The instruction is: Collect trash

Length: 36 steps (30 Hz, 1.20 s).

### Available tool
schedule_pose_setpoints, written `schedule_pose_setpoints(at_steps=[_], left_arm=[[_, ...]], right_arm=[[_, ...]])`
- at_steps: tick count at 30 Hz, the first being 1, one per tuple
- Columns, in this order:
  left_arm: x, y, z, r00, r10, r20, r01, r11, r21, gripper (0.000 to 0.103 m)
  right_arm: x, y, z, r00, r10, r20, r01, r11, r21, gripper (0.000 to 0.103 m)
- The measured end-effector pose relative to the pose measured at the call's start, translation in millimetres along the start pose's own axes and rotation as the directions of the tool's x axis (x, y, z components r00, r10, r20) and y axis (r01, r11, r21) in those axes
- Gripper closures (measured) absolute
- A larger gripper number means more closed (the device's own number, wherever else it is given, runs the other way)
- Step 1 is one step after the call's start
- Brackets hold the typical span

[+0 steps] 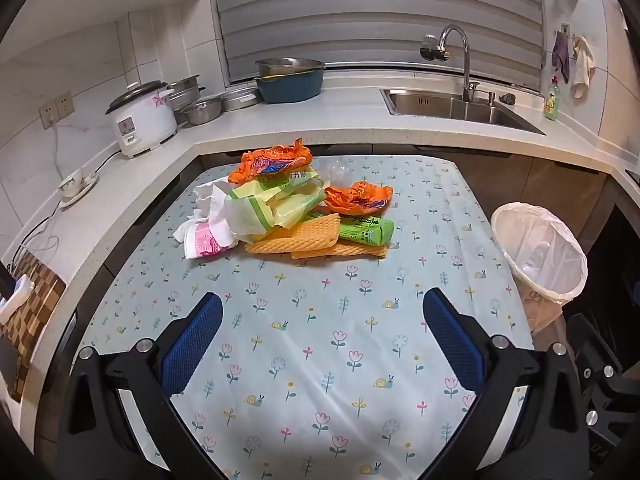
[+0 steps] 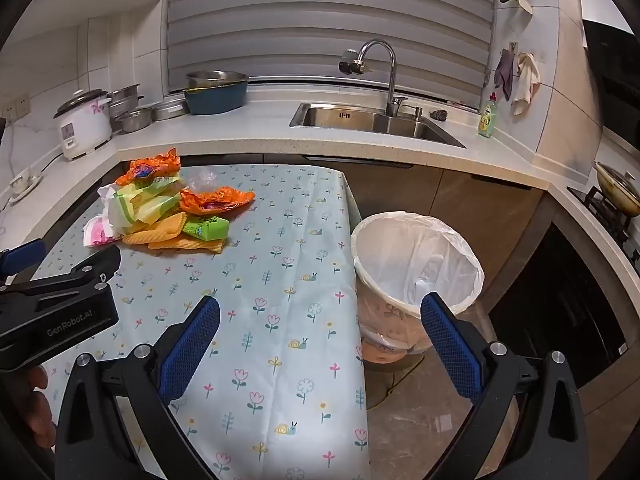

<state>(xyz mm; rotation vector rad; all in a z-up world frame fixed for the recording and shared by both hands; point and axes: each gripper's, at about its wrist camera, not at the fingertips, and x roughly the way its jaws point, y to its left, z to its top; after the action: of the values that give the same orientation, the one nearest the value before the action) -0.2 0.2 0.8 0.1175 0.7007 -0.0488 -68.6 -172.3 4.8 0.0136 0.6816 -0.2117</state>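
Note:
A pile of trash lies at the far left of the flowered table: orange wrappers, a yellow-green bag, white tissue, a pink-printed wrapper, orange foam net and a green carton. The pile also shows in the right wrist view. A bin with a white liner stands right of the table, also in the right wrist view. My left gripper is open and empty, well short of the pile. My right gripper is open and empty over the table's right edge, near the bin.
A counter wraps the back with a rice cooker, metal pots, a blue basin, a sink with tap, and a soap bottle. A stove with a pan is at right. The left gripper's body shows at left.

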Motion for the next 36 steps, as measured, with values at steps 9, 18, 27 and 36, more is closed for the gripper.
schedule_pose_setpoints(at_steps=[9,18,27,36], left_arm=[[-2.6,-4.6,1.0,1.000,0.003,0.017,-0.003,1.000,0.017,0.007],[-5.4,-1.8,-2.4,0.999,0.019,0.030,-0.019,1.000,-0.007,0.007],[-2.4,3.0,-2.1,1.000,0.019,0.008,-0.019,1.000,-0.015,0.007],[-1.3,3.4,-2.1,1.000,0.007,0.010,-0.007,1.000,-0.005,0.007]], right_arm=[[-1.2,-1.8,-0.2,1.000,0.003,-0.001,-0.003,1.000,0.002,0.007],[-1.5,-0.1,0.1,1.000,0.007,-0.002,-0.007,1.000,-0.005,0.007],[-0.6,1.3,2.6,1.000,0.009,0.002,-0.009,1.000,-0.003,0.007],[-2.1,0.6,1.4,1.000,0.011,0.004,-0.011,1.000,-0.006,0.007]])
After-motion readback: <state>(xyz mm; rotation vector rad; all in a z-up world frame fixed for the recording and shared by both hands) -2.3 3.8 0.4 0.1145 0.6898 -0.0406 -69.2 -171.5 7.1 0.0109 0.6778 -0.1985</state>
